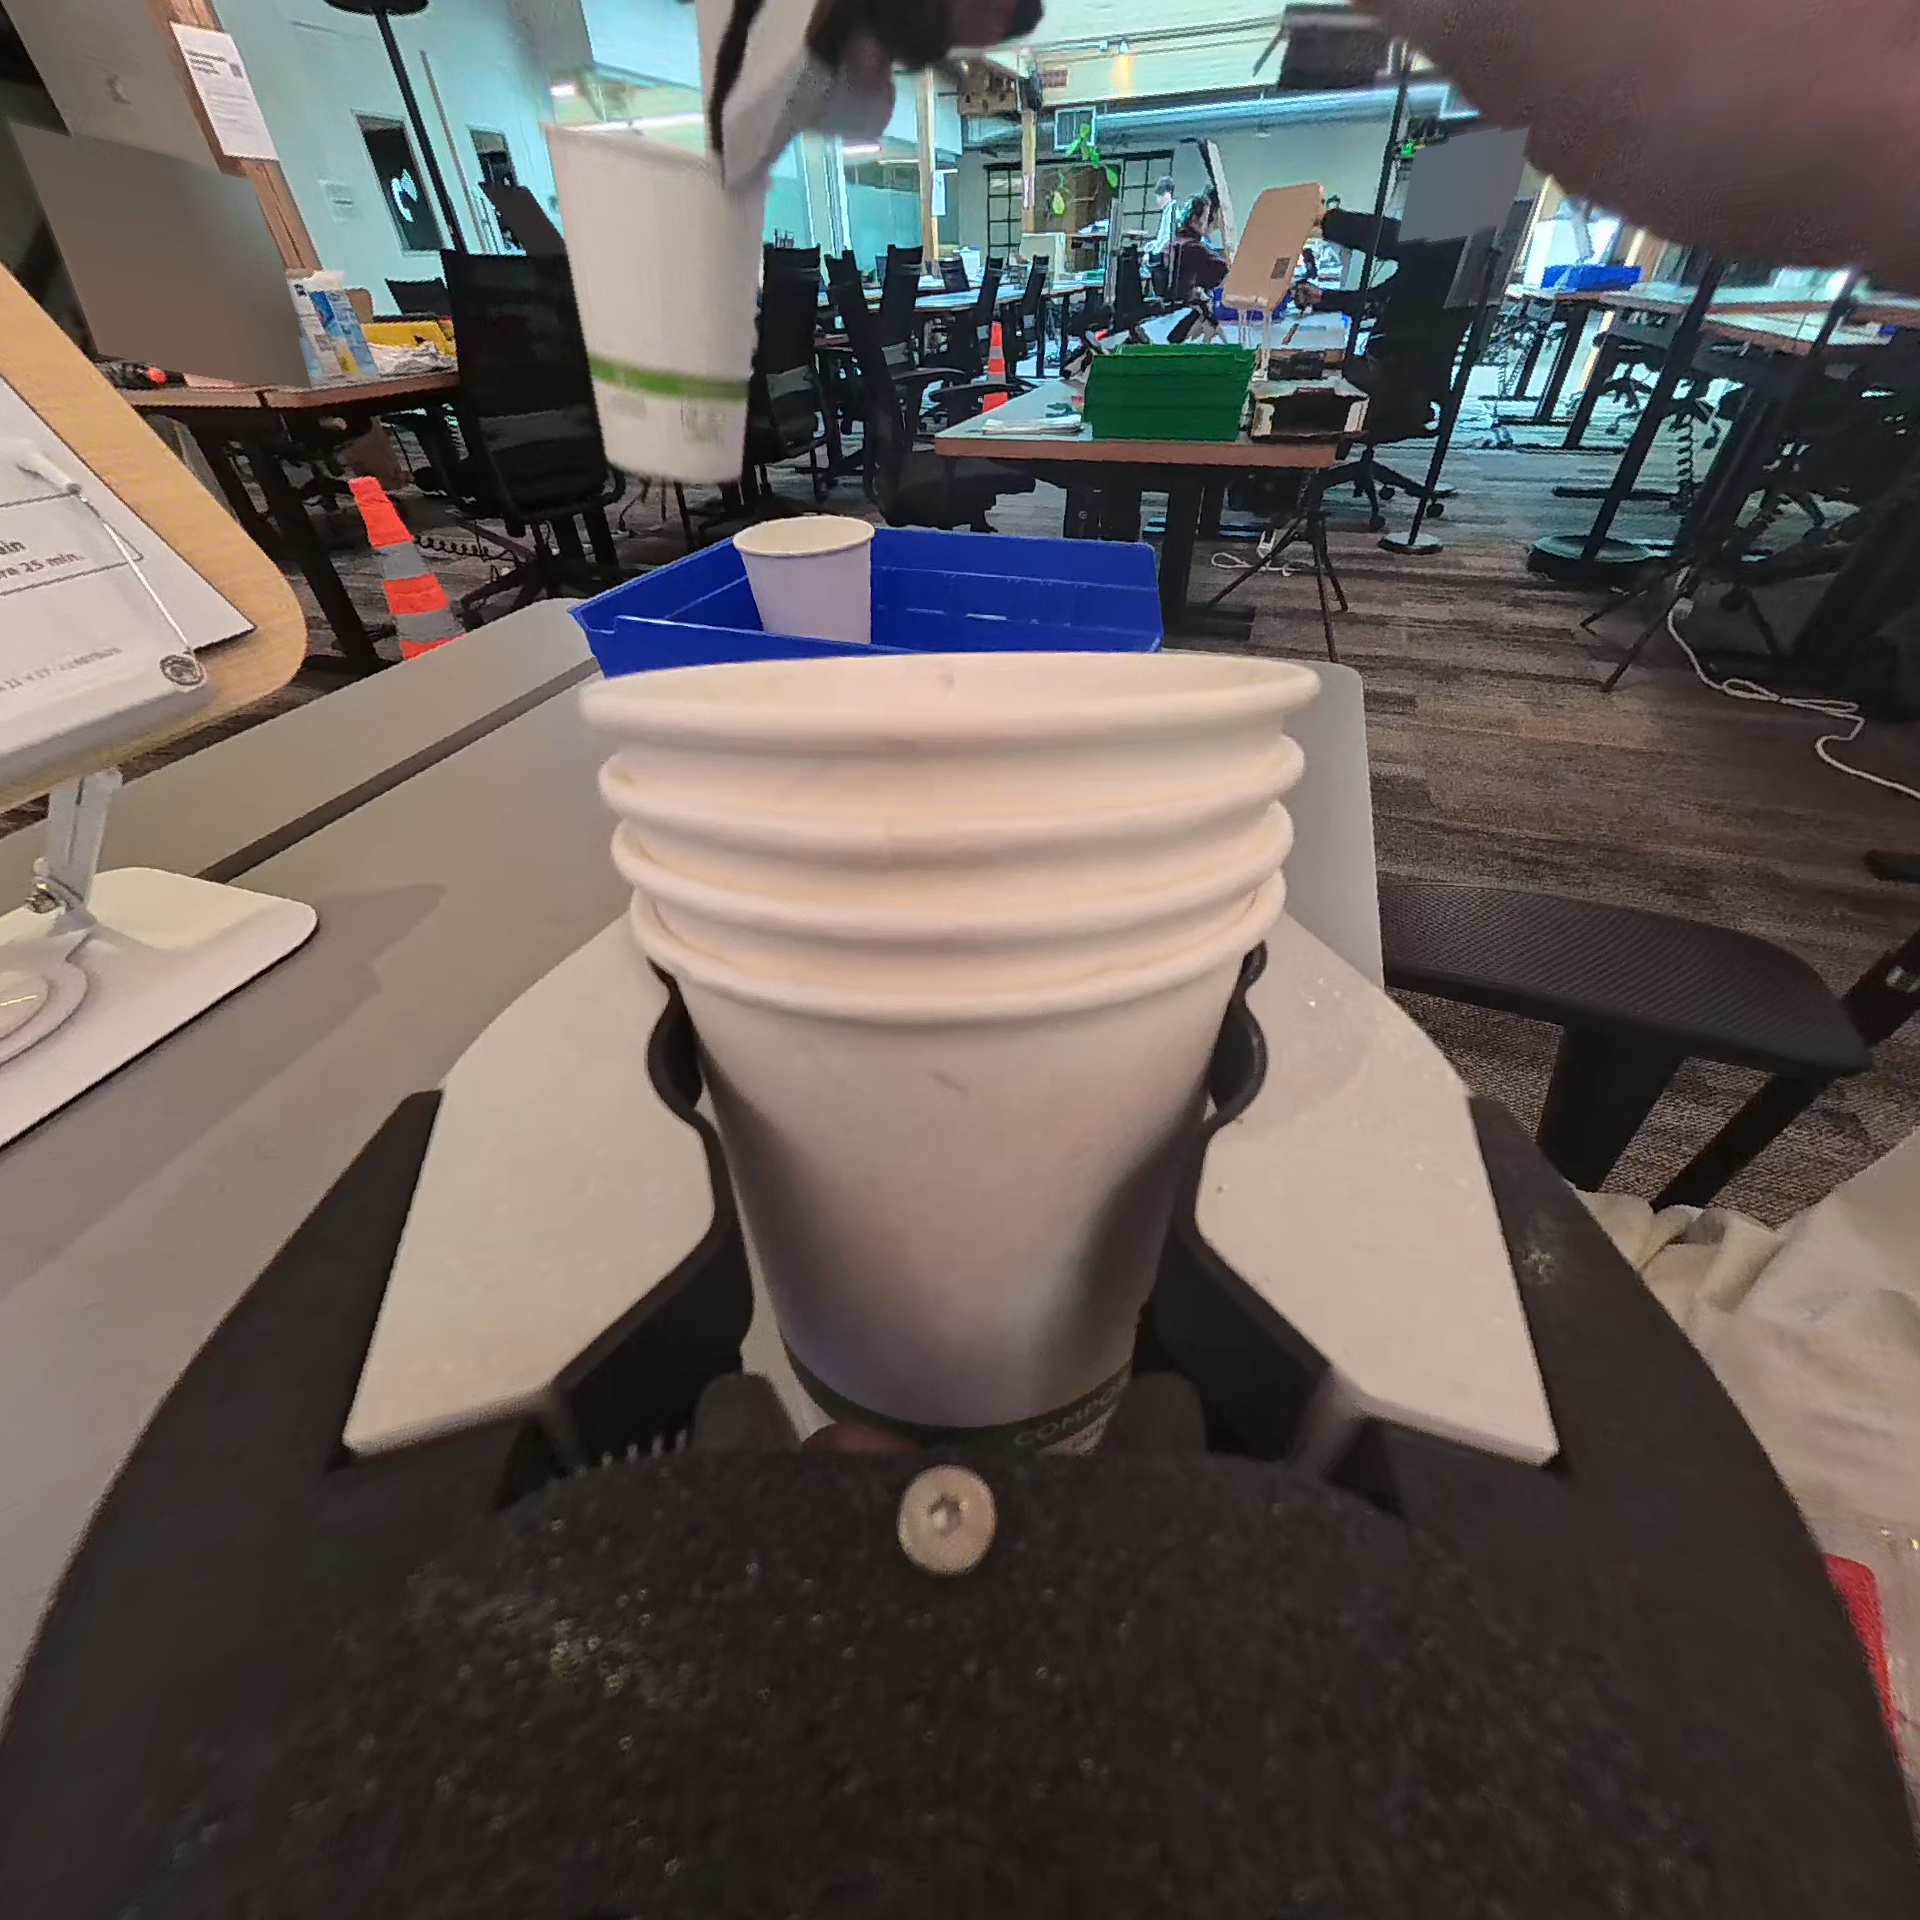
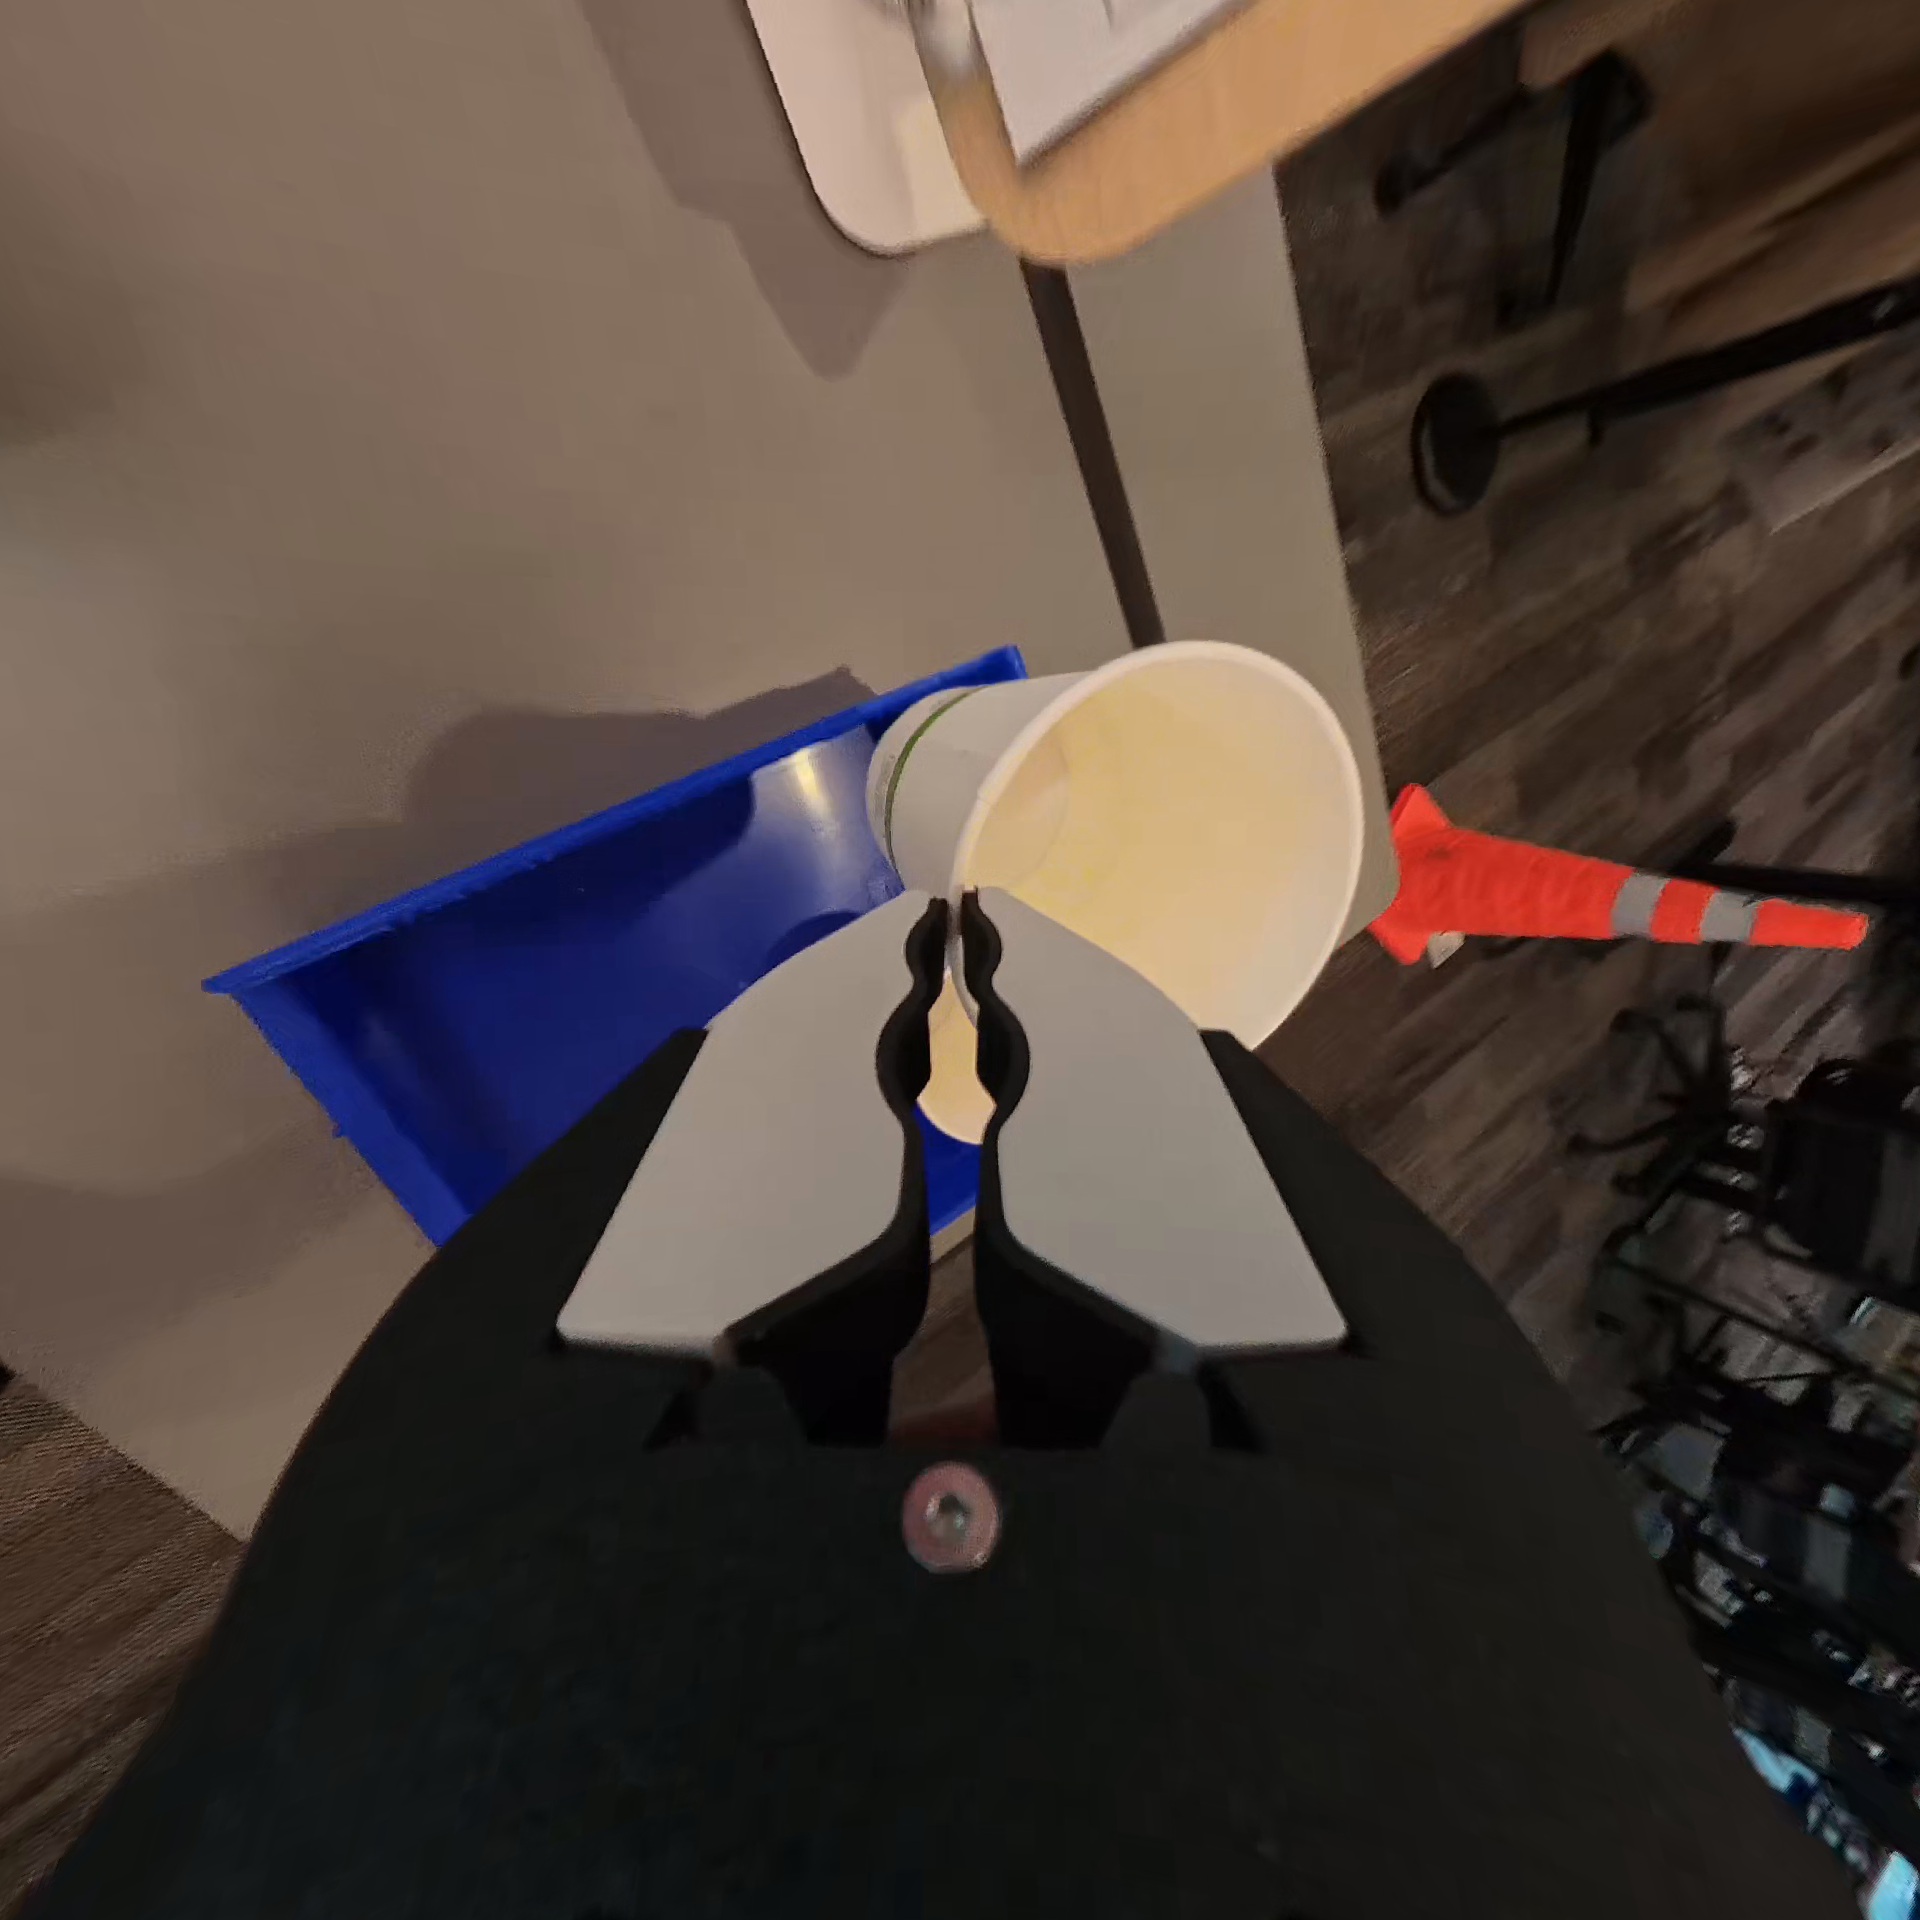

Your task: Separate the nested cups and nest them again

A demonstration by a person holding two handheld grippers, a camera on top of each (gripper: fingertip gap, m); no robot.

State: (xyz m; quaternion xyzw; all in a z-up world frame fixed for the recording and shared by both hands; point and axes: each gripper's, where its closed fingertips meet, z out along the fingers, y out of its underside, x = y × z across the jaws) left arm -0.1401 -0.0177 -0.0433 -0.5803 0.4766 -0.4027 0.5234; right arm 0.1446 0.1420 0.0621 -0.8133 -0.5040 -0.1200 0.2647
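Currently: left gripper (image 1: 951, 1049) clamps nested stack (image 1: 945, 935), frame centre.
Right gripper (image 2: 954, 906) pinches single cup (image 2: 1164, 842) rim above blue bin (image 2: 582, 966).

- Stack of nested cups (image 1: 951, 935): white, with a green band near the base.
- Lifted cup (image 2: 1132, 842): white outside, cream inside, thin green stripe.
- Bin (image 2: 582, 997): bright blue.
- Traffic cone (image 2: 1579, 904): orange with grey bands.
- Counter (image 2: 416, 468): plain grey.
- Tool fingers (image 2: 1153, 1174): grey faces, black edges.
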